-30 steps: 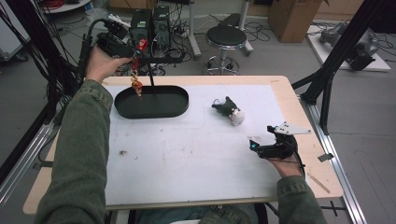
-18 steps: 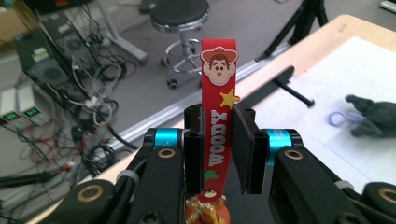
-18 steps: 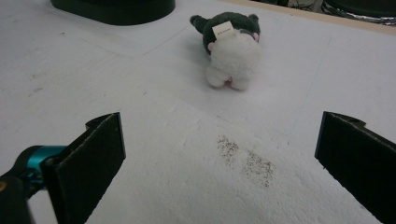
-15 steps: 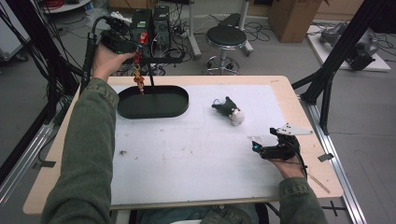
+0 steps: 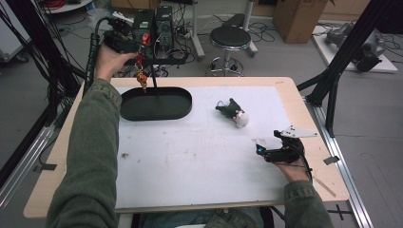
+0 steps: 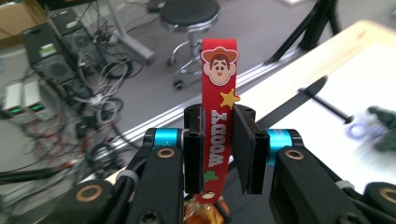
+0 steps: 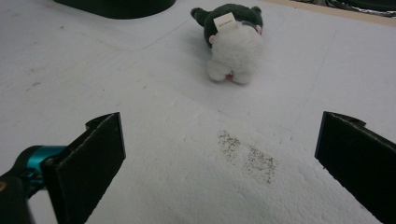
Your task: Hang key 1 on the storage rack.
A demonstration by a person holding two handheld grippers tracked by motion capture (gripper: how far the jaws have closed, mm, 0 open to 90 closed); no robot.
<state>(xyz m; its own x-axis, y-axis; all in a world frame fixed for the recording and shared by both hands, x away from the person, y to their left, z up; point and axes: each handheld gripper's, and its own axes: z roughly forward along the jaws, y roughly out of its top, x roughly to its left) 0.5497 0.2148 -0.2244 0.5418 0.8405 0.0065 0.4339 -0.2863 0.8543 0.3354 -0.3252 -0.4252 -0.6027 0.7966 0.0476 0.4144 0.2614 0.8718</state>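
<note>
Left hand-held gripper [image 6: 218, 154] clamps red strap [image 6: 218, 121] abv black tray [image 5: 157, 105].

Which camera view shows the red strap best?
The left gripper view: the red strap stands close up between the jaws, its cartoon face and letters readable. The high view shows it small, hanging over the black tray.

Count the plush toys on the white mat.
1. The black-and-white plush toy lies on the white mat, right of the black oval tray, ahead of the right tool. None shows inside the tray, though its near wall hides part of its floor.
</note>
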